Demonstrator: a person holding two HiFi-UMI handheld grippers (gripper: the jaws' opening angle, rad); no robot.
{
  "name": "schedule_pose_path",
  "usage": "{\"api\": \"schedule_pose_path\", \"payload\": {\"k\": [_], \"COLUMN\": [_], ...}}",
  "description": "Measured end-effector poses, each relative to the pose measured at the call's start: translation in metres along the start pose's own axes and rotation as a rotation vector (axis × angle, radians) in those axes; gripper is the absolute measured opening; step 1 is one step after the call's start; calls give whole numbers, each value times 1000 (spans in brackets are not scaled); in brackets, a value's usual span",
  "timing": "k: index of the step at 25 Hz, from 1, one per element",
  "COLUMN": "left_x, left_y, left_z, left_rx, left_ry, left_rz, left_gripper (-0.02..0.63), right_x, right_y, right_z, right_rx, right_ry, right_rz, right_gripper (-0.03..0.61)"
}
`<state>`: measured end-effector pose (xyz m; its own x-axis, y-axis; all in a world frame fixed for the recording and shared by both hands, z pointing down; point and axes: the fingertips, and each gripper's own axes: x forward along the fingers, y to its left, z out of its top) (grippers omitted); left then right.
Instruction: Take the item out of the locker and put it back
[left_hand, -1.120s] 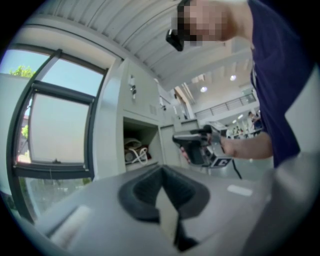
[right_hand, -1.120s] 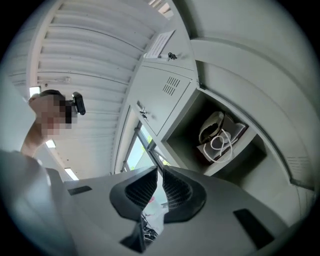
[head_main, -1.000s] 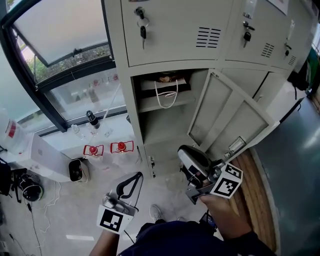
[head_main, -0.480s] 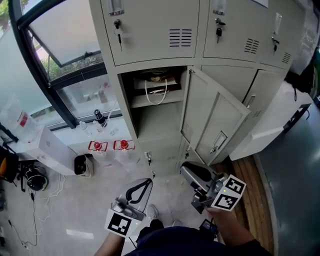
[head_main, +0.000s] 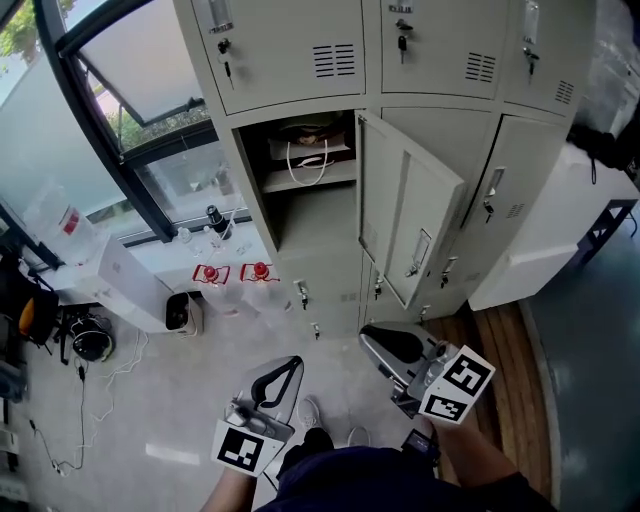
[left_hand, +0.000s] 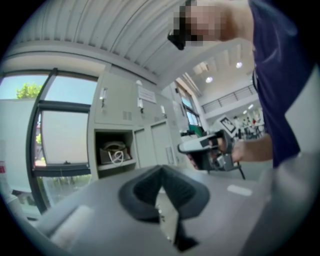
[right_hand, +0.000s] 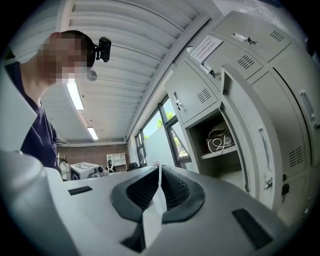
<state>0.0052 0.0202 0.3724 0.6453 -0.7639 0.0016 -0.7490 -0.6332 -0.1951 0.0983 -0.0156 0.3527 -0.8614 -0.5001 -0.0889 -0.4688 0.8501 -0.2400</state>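
Right gripper (head_main: 385, 345) had its jaws closing on nothing; left gripper (head_main: 272, 378) sat pinched together, empty. Well ahead and above both, the flat paper bag with white cord handles (head_main: 308, 150) lay crosswise on the upper shelf of the open grey metal locker (head_main: 252, 175). I judged the left nearer.

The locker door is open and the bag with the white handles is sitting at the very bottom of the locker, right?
Not quite. The locker door is open, but the bag with the white handles sits up on the shelf in the top part of the locker, not at the bottom. The head view shows it.
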Motion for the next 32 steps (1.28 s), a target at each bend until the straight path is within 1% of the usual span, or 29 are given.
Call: {"api": "schedule_pose_path", "payload": {"k": [5,9,12,18,25,32], "left_x": [-6,-12,-18,-34,-42,-43], "left_y": [-14,-17,-14,-8,0,6], "left_z": [10,12,10,4,6,6], "left_rx": [7,15,8,21,25,25], "left_ry": [-3,9,23,47,36,29], "left_rz": [11,12,24,30,38,35], "left_gripper": [3,3,3,3,3,3], "right_x": [-11,-15,-14,-6,3,8], "right_y": [16,24,27,37,46,44], "right_z": [-3,-5,-8,-20,-21,-23], "right_rx": [-37,-60,-55,-40,-43,-39], "right_ry": [25,24,18,22,26,34], "right_rz": [32,38,41,50,61,53], "right_gripper": [14,12,8,8,8,8]}}
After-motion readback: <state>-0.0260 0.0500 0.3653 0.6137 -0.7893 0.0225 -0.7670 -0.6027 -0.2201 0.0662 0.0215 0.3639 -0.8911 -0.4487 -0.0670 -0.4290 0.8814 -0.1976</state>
